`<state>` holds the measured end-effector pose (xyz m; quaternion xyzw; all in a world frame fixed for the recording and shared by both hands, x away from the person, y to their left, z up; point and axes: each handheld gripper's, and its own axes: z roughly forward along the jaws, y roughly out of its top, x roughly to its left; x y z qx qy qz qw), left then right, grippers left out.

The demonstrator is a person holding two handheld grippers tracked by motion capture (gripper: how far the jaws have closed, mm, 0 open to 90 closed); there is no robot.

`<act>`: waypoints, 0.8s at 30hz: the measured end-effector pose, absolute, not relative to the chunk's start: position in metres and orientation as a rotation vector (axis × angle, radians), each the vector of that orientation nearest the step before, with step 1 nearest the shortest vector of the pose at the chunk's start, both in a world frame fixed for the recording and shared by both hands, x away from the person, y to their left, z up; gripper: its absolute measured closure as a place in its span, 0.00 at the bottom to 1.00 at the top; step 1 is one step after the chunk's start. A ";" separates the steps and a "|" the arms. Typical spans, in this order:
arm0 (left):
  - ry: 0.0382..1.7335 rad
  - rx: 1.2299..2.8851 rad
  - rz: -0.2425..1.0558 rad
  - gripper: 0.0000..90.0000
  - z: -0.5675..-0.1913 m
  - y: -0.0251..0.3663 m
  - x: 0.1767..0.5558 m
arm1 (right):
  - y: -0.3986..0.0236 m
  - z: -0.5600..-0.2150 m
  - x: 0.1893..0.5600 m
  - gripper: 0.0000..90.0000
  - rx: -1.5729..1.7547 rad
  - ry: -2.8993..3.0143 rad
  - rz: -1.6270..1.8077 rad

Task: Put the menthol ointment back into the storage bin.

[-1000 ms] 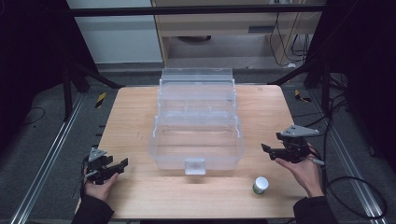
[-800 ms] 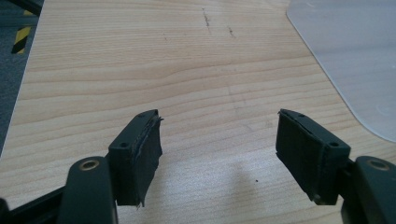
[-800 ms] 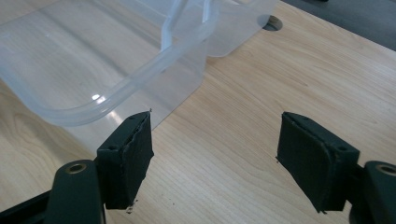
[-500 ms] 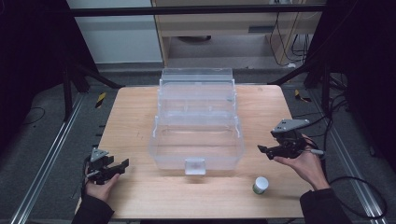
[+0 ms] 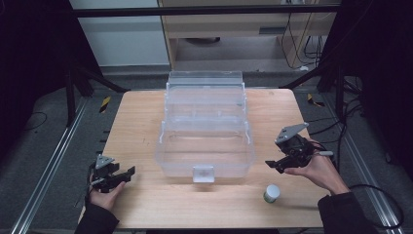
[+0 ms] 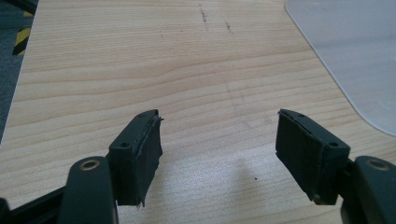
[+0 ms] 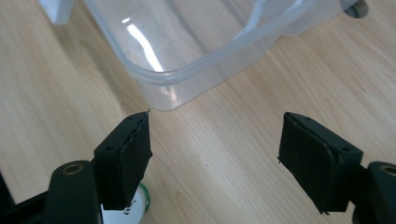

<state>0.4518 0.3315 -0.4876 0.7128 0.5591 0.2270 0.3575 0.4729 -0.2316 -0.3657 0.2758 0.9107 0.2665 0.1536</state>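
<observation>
Light wood table (image 5: 146, 126): clear plastic tiered box (image 5: 205, 131) sits open at centre; small white jar with green base (image 5: 272, 193) near front-right edge.

no text, label, brand or number can be read in any of the views. the only sign-like marks are yellow-and-black hazard stripes: one short strip (image 5: 104, 103) on the floor at the left of the high view, just off the bench's far left corner, another (image 5: 315, 101) on the floor at the right, off the far right corner, and the same striping (image 6: 21, 41) at the upper left edge of the left gripper view. the small white jar with a green base (image 5: 271, 193) near the bottom right of the high view may carry print, but it is too small to make out.
</observation>
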 end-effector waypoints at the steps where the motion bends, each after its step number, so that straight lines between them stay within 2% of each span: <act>1: 1.442 1.841 0.587 0.34 -0.488 0.332 0.452 | -0.230 -0.365 0.472 0.28 0.780 2.632 0.760; 24: 1.435 1.856 0.587 0.34 -0.488 0.331 0.452 | -0.212 -0.371 0.455 0.32 0.451 2.919 0.470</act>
